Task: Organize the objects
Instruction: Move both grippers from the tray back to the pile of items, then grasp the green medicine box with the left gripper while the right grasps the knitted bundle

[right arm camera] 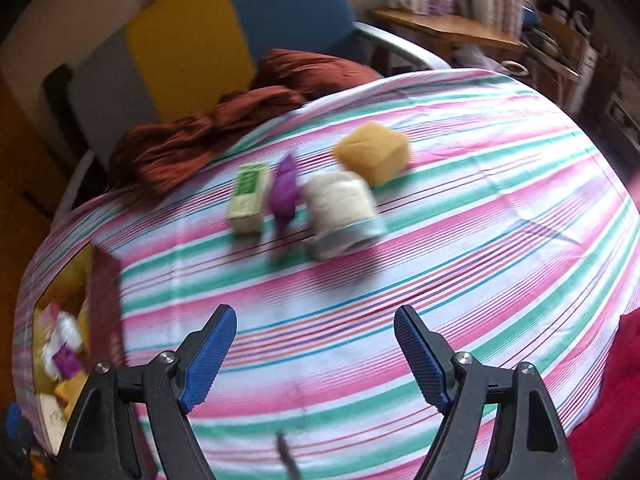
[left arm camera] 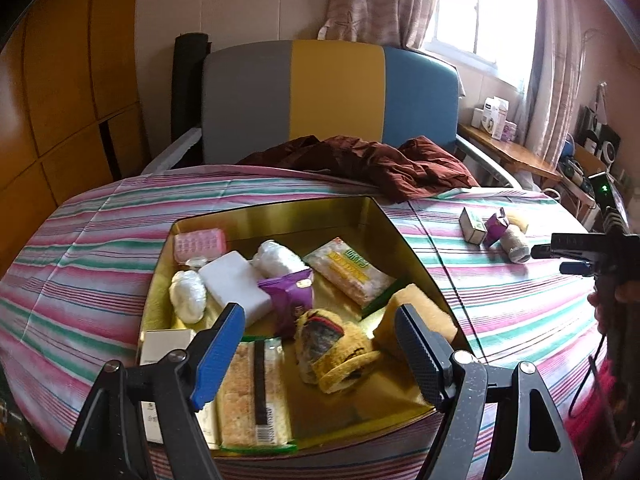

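I am judging the task as more than half done: the gold box (left arm camera: 362,216) on the striped bed (left arm camera: 100,232) is already holding most things, such as two white rolls, a white block, a purple packet (left arm camera: 290,294), snack bars and a yellow plush. Four things are still lying outside, together on the sheet, well apart from the box: a small green carton (right arm camera: 249,198), a purple pouch (right arm camera: 285,190), a cloth roll (right arm camera: 342,214) and a yellow sponge (right arm camera: 374,152). My left gripper (left arm camera: 320,340) is hovering over the box with its fingers wide apart and holding nothing. My right gripper (right arm camera: 316,354) is pointing toward the four loose things, its fingers also wide apart and empty. I think these four are still waiting to go in.
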A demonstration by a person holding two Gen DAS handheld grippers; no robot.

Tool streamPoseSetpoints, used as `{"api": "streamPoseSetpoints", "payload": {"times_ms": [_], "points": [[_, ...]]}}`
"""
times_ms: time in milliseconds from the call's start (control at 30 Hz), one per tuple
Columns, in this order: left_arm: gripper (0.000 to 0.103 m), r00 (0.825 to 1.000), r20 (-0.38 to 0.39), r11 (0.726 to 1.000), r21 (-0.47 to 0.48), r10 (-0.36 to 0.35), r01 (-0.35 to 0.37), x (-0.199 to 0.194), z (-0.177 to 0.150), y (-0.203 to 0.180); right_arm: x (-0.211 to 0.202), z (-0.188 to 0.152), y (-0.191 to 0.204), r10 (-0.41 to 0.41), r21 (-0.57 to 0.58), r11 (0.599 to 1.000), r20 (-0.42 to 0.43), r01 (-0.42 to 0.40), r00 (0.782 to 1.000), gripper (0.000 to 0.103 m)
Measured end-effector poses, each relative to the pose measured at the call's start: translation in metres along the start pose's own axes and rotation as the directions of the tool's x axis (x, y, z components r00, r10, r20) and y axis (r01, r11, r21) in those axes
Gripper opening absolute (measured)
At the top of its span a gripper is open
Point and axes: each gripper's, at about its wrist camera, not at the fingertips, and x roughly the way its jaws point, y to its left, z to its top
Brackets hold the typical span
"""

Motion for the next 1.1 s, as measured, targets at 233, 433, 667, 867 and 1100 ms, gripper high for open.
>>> {"api": "streamPoseSetpoints", "payload": {"times_ms": [233,433,667,867,1100], "points": [[0.079,0.999,-0.019,0.999,0.029,-0.027,0.028,0.01,0.01,-0.014,0.02,0.027,-0.009,-0.051,-0.03,0.998,-0.018,0.05,0.999,0.083],[0.08,0.998,-0.025,0.997,0.048,-0.061,0.062,0.019,0.026,-0.031,0.046,0.044,-0.006,-0.044,-0.078,0.996,-0.02,0.042,0.999,0.083],[0.08,0.991,-0.047,0.988,0.08,-0.125,0.129,0.033,0.055,-0.061,0.078,0.055,-0.004,-0.045,-0.148,0.988,-0.054,0.036,0.998,0.081],[0.08,0.982,-0.074,0.978,0.099,-0.175,0.182,0.049,0.079,-0.091,0.074,0.058,-0.006,0.029,-0.154,0.987,-0.065,-0.038,0.997,0.051],[0.08,0.964,-0.16,0.963,0.129,-0.215,0.236,0.082,0.092,-0.133,0.062,0.054,-0.02,-0.033,-0.113,0.993,-0.093,0.022,0.995,0.049]]}}
